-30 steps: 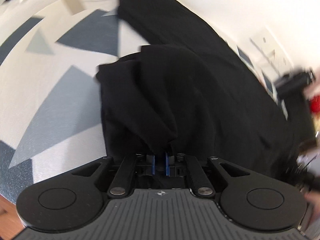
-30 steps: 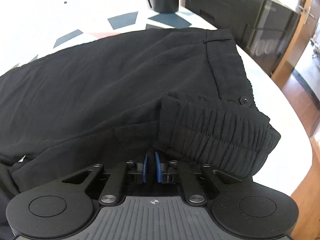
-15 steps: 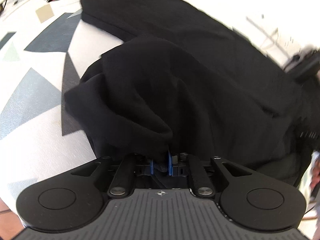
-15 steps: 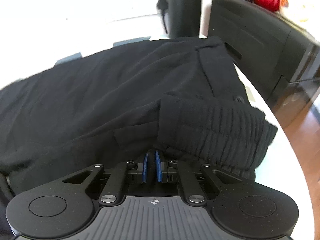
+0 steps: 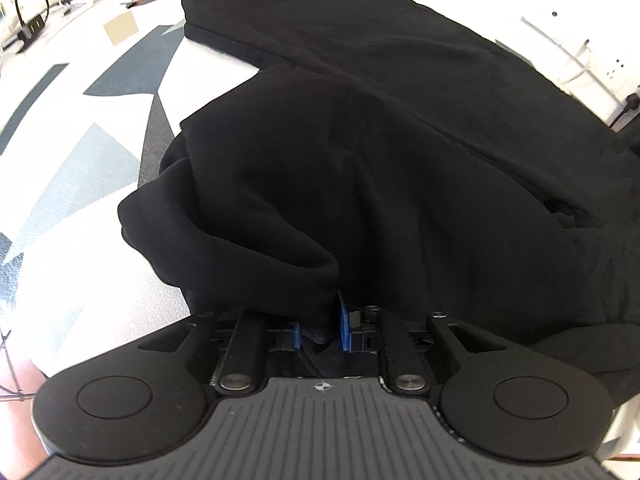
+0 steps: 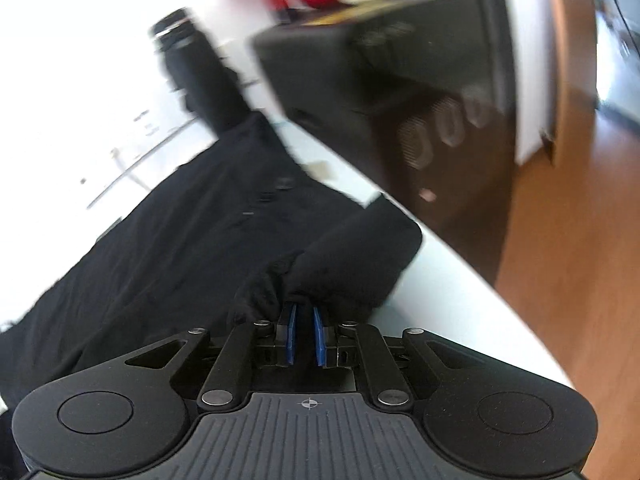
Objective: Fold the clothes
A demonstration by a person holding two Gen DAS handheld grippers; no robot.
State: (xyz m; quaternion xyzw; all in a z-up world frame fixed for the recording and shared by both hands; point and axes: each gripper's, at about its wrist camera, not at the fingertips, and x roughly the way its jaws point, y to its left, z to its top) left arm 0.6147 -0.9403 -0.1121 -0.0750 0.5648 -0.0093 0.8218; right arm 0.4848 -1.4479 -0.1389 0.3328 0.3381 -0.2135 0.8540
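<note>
1. The black trousers (image 5: 400, 128) lie spread across the worktop (image 5: 80, 184), whose white surface carries grey and dark triangular patches. Much of the cloth is so dark that seams and creases barely show in the left wrist view.
2. Seen from the left gripper (image 5: 320, 330), the trousers run long from near that gripper away to the far left, where a straight hem edge ends them. The right-hand part is cut off by the frame.
3. A bunched fold of the trousers hangs over the left gripper and hides most of its blue pads (image 5: 343, 322). Its jaws are opening, a small gap between them, with cloth lying in that gap; I cannot tell whether the pads press on it.
4. The right wrist view is badly blurred. The right gripper (image 6: 305, 334) has its jaws opening too, slightly apart, at the gathered edge of the trousers (image 6: 192, 248). Cloth bulges right over the pad tips, and the gap lower down looks clear.
5. Beyond the trousers on that side stands a black cabinet (image 6: 400, 92), with pale rounded marks on its front too smeared to read. No writing is legible anywhere.
6. Past the trousers' far hem lie a tan square (image 5: 121, 28) and some cables (image 5: 32, 8), small and indistinct.
</note>
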